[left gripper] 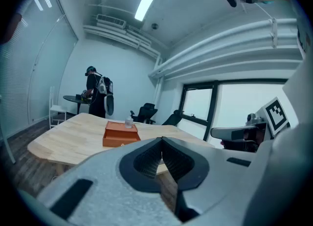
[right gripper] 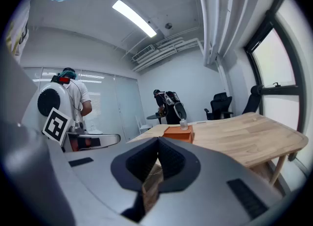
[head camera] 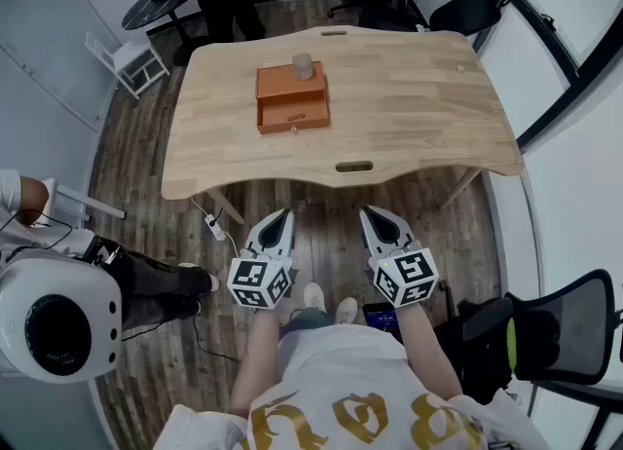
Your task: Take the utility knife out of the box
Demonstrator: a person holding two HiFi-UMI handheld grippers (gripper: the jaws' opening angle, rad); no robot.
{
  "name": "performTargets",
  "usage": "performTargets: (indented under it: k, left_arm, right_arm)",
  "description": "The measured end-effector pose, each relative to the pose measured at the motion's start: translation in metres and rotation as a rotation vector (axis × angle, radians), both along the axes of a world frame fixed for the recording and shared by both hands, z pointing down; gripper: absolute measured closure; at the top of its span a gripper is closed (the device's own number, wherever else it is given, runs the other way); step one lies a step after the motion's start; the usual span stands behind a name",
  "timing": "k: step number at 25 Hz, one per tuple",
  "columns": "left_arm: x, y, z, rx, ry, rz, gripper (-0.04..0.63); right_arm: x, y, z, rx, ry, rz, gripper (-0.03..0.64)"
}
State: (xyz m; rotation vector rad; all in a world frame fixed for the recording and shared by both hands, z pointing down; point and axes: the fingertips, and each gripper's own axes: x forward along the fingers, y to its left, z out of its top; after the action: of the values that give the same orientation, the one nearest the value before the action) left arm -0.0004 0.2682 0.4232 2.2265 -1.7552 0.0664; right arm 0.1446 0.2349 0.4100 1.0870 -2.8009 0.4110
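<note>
1. The wooden table [head camera: 419, 97] is seen ahead of the person. An orange box [head camera: 292, 99] is set on its far half, left of centre.
2. A small pale container [head camera: 304, 66] is stood on the back edge of the box lid and touches it.
3. The front face of the box, with a small knob, is turned toward the person. It appears to be closed, though this is not certain at such a range.
4. The utility knife is not exposed in any view, so its place cannot be fixed beyond the box.
5. The left gripper [head camera: 284, 214] is held over the wooden floor, short of the table's near edge and well apart from the box. Its jaws are brought fully together, and nothing is held between them.
6. The right gripper [head camera: 368, 212] is held beside the left at about the same level, also short of the table. Its jaw tips are seen meeting in its own view, and nothing is gripped.
7. Both grippers are pointed toward the table and tilted slightly downward.
8. A white power strip [head camera: 216, 227] is noted on the floor under the near left edge of the table.
</note>
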Motion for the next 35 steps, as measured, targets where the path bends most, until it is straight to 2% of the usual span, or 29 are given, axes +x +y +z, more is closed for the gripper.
performTargets:
  k: [10, 17, 21, 28, 35]
  left_arm:
    - [-0.003, 0.006, -0.010, 0.023, -0.006, -0.004, 0.584]
    - [-0.003, 0.014, -0.017, 0.045, 0.001, -0.024, 0.584]
    - [-0.011, 0.011, -0.011, 0.029, -0.003, -0.048, 0.584]
    - [-0.019, -0.042, -0.006, 0.085, 0.027, -0.012, 0.586]
    - [-0.047, -0.144, 0.000, 0.078, 0.056, 0.020, 0.586]
  right_arm:
    - [-0.008, 0.013, 0.001, -0.002, 0.009, -0.031, 0.606]
    - [-0.003, 0.013, -0.001, -0.033, -0.039, -0.033, 0.605]
    - [-0.004, 0.006, 0.002, -0.041, -0.040, -0.036, 0.605]
    - [-0.017, -0.043, 0.015, -0.043, -0.034, -0.046, 0.606]
    - [-0.045, -0.135, 0.026, -0.072, -0.004, -0.038, 0.605]
